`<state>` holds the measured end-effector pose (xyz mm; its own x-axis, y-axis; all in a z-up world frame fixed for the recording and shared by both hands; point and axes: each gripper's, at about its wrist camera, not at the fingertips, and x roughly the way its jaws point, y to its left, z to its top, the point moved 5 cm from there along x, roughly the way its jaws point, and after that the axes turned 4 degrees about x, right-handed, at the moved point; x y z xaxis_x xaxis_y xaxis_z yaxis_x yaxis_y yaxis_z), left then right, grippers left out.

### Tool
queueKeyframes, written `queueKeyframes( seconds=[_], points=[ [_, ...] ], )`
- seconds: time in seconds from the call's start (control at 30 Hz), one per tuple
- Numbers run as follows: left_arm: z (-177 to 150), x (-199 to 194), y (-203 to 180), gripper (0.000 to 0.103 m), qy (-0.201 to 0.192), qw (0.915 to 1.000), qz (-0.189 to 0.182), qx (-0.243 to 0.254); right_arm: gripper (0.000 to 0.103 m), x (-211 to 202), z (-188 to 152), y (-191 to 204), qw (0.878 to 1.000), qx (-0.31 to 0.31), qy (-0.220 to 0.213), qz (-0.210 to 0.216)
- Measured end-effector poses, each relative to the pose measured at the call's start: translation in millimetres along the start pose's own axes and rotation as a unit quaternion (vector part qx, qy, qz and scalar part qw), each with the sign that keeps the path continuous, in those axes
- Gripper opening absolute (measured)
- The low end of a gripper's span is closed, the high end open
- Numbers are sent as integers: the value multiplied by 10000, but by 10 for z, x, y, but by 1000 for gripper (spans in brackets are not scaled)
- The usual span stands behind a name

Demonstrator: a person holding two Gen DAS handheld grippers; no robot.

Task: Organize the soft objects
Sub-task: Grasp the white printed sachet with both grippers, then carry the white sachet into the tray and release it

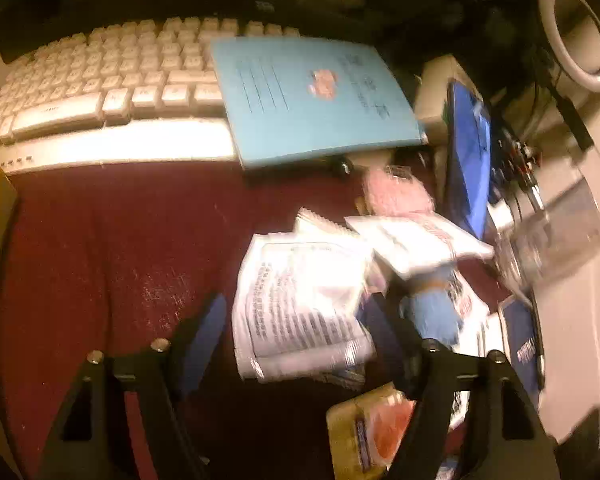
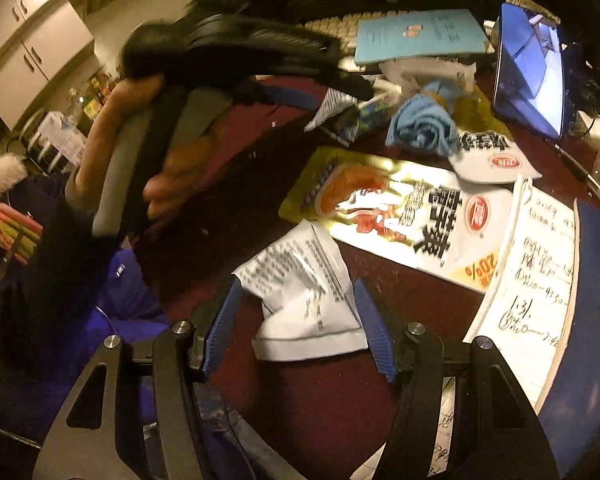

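Packets, cloth and paper crowd a dark red desk point(image 2: 332, 400) as two hand-held grippers work at sorting its soft clutter. The right gripper point(image 2: 300, 320) hangs low with its blue-padded fingers spread wide on either side of a crumpled white sachet point(image 2: 304, 304), apparently lined up to pinch it; whether the pads touch it cannot be told. The left gripper point(image 1: 300, 320), jaws equally wide and holding nothing, straddles a second white printed packet point(image 1: 300, 304) in a heap farther back. Near that heap lie a rolled blue cloth point(image 2: 420, 128), a pink fluffy item point(image 1: 396, 196) and a large gold-and-white snack bag point(image 2: 400, 216), none yet gathered. Hard things hem them in: a cream keyboard point(image 1: 100, 92), a pale blue booklet point(image 1: 308, 96) and a handwritten notebook point(image 2: 540, 264). White cabinets point(image 2: 32, 40) show beyond the desk.
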<state>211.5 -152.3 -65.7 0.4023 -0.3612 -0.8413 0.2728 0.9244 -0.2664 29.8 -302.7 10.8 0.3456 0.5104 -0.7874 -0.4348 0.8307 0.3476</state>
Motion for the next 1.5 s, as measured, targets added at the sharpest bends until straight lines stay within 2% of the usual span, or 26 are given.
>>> queueKeyframes(
  seconds=[0.03,0.13,0.17,0.2,0.27,0.37,0.5,0.63,0.83,0.97,1.2,1.33,1.4,1.5],
  points=[
    [-2,2,-3,58,0,10000,11,22,59,-4,-3,12,10000,-39,-10,-67],
    [-50,-19,14,52,-42,10000,-25,11,48,15,-18,69,9996,-174,-6,-239],
    [-89,-52,35,52,-52,10000,-8,36,39,56,25,78,9993,-204,12,-308],
    [-132,-107,85,52,-77,10000,-5,-1,34,78,54,81,9992,-217,22,-334],
    [-221,-249,199,52,-181,9997,-92,-153,29,86,95,82,9991,-213,26,-366],
    [-394,-479,347,52,-359,9986,-129,-361,28,110,123,107,9989,-240,5,-408],
    [-674,-820,496,52,-704,9953,-217,-634,17,57,206,176,9992,-199,-128,-319],
    [-836,-974,606,52,-884,9919,-205,-887,16,92,235,278,9991,-206,-209,-312],
    [-1080,-1323,822,52,-1186,9849,-174,-1249,16,273,501,498,9991,184,-359,98],
    [-1173,-1638,1056,52,-1495,9776,34,-1484,16,486,675,796,9985,216,-332,385],
    [-1238,-2093,1614,52,-1932,9605,555,-1924,16,853,1243,1418,9964,35,-389,750],
    [-1204,-2266,2019,52,-2176,9437,1054,-2256,16,1028,1643,1655,9964,80,-538,658],
    [-1180,-2318,2188,52,-2234,9381,1261,-2326,16,1144,1854,1736,9966,178,-604,530],
    [-1138,-2304,2415,52,-2205,9341,1435,-2415,16,1370,2100,1786,9975,331,-565,263]
  ],
)
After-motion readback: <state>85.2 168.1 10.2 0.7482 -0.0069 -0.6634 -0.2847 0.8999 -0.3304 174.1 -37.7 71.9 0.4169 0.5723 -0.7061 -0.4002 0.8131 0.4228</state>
